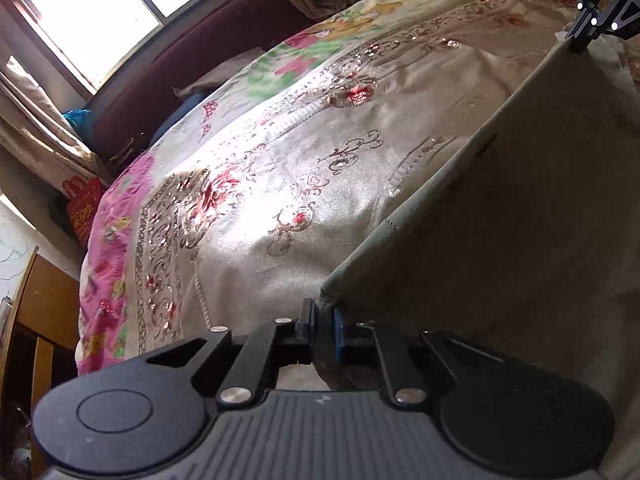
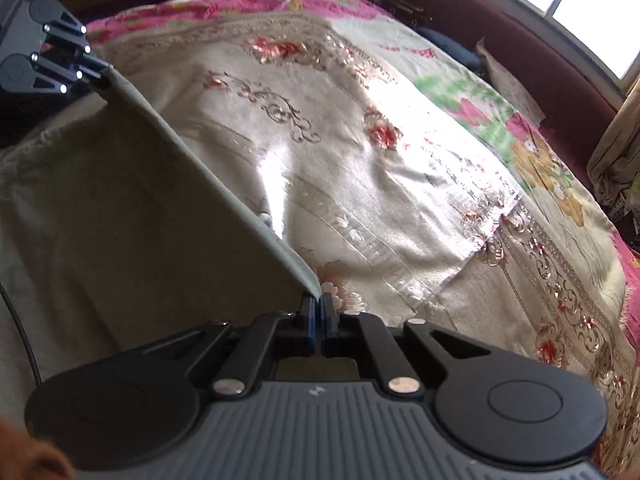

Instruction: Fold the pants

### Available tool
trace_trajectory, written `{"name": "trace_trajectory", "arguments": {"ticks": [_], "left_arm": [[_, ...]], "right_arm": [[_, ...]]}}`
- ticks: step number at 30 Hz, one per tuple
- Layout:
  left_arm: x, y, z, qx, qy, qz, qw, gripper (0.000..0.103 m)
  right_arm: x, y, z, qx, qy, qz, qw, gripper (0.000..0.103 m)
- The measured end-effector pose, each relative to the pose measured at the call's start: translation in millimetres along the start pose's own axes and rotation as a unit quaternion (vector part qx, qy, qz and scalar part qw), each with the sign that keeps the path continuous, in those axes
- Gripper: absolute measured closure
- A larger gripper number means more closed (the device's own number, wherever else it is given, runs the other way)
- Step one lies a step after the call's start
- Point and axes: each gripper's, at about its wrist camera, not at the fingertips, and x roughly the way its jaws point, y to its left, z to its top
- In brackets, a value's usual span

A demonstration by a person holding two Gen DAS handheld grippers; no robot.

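Observation:
The pants (image 1: 520,220) are a grey-beige cloth, lifted off the bed with one edge stretched taut between my two grippers. In the left wrist view my left gripper (image 1: 323,314) is shut on the near corner of that edge, and my right gripper (image 1: 578,45) pinches the far corner at the top right. From the right wrist view, my right gripper (image 2: 319,306) is shut on a corner of the pants (image 2: 140,208), while my left gripper (image 2: 105,76) grips the other corner at the upper left. The rest of the cloth hangs down toward me.
Below lies a bed with a shiny cream cover (image 1: 280,168) patterned with red flowers and pink borders. A maroon headboard (image 2: 520,52) and a bright window (image 1: 100,12) stand beyond it. A wooden cabinet (image 1: 44,312) is beside the bed.

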Motion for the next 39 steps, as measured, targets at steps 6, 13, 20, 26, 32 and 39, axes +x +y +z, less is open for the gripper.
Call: {"name": "trace_trajectory", "arguments": {"ticks": [6, 13, 20, 26, 32, 39], "left_arm": [[-76.3, -45.8, -47.0, 0.001, -0.004, 0.021, 0.9998, 0.077], [-108.2, -99.7, -112.8, -0.018, 0.000, 0.061, 0.9980, 0.077], [-123.2, -133.1, -151.1, -0.029, -0.001, 0.086, 0.9959, 0.077], [-131.3, -146.1, -171.6, -0.046, 0.001, 0.091, 0.9948, 0.081], [-133.1, -147.1, -174.4, -0.048, -0.015, 0.117, 0.9919, 0.079], [-126.2, -144.3, -176.7, -0.013, -0.015, 0.074, 0.9971, 0.044]], "right_arm": [[-78.4, 68.6, -60.2, 0.030, -0.041, 0.028, 0.998, 0.101], [-88.5, 161.5, -136.2, 0.053, -0.025, 0.052, 0.997, 0.101], [-74.0, 208.1, -174.2, 0.080, -0.015, 0.004, 0.997, 0.101], [-77.9, 212.1, -178.5, 0.093, -0.021, -0.021, 0.995, 0.101], [-76.4, 215.4, -174.6, 0.085, -0.014, -0.023, 0.996, 0.100], [-72.7, 213.6, -172.3, 0.090, -0.005, -0.018, 0.996, 0.099]]}}
